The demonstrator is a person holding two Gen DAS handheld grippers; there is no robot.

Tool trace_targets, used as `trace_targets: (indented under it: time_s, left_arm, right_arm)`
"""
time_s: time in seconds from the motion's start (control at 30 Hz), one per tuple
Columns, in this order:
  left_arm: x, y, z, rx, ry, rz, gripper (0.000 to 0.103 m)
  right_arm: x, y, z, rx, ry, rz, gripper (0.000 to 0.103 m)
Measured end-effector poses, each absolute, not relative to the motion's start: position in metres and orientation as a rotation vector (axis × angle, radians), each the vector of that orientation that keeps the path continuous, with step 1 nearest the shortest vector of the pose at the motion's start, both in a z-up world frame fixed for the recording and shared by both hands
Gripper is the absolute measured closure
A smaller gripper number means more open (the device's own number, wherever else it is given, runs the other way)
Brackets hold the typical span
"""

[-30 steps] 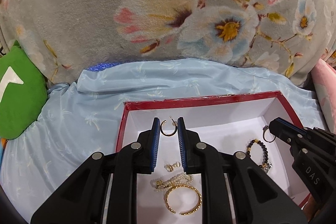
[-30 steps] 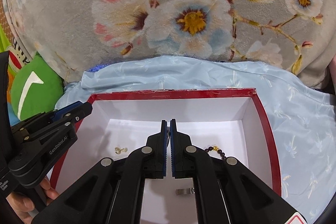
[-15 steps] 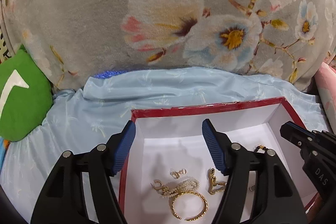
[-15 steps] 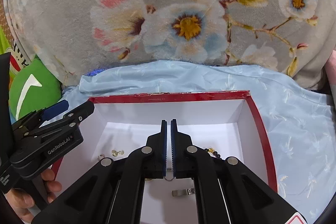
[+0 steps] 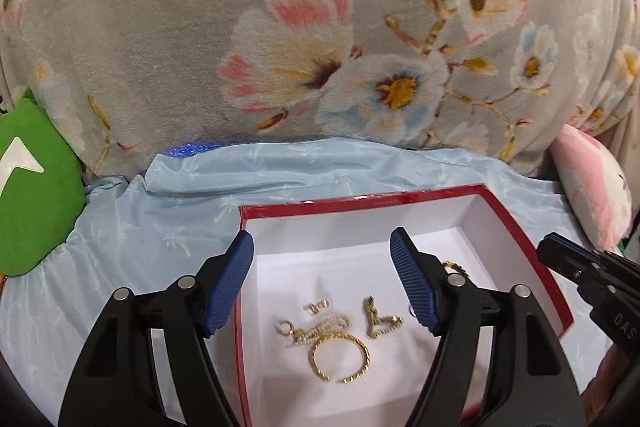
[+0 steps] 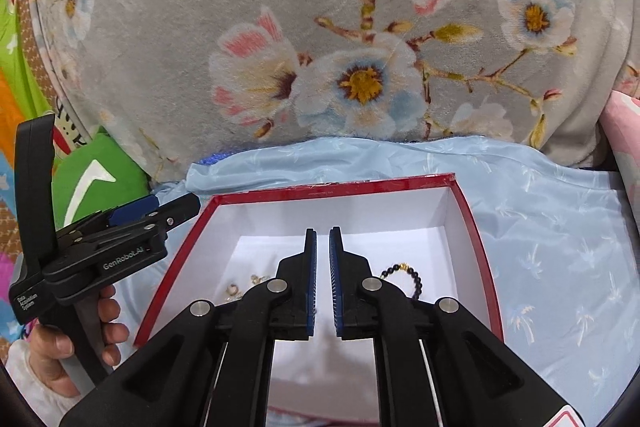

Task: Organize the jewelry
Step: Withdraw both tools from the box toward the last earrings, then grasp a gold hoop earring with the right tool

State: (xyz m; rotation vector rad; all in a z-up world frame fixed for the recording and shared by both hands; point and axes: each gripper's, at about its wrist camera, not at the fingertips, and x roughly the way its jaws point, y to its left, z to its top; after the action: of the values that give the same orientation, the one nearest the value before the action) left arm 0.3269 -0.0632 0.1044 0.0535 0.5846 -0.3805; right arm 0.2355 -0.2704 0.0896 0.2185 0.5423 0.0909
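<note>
Left gripper [image 5: 320, 283] is hanging over the box [image 5: 520, 235] — fingers spreading wide, empty; right gripper [image 6: 323, 283] fingers are parting slightly, empty.

Red-rimmed white box [image 5: 516, 227] on pale-blue cloth [image 5: 160, 227] (grey floral blanket [image 5: 200, 27] behind)

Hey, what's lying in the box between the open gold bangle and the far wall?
In the left wrist view, a pearl strand touches the gold bangle, a small earring pair sits just beyond, then bare white floor to the box wall.
</note>
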Motion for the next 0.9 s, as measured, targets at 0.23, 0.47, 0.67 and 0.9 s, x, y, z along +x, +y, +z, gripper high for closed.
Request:
trace_targets:
  time_s: [0.23, 0.47, 0.67, 0.9]
  left_arm:
    - [0.273, -0.049, 0.103, 0.091, 0.518, -0.455, 0.034]
    - [0.224, -0.037, 0.090, 0.090, 0.482, -0.531, 0.034]
    - [0.183, -0.019, 0.072, 0.042, 0.511, -0.565, 0.034]
    - [0.142, -0.006, 0.042, 0.059, 0.573, -0.508, 0.033]
  right_arm:
    - [0.196, -0.267, 0.087, 0.197, 0.526, 0.094, 0.087]
    - [0.166, -0.256, 0.072, 0.154, 0.556, 0.094, 0.085]
    - [0.121, -0.247, 0.036, 0.153, 0.614, 0.081, 0.070]
    - [0.088, -0.237, -0.024, 0.167, 0.758, 0.061, 0.066]
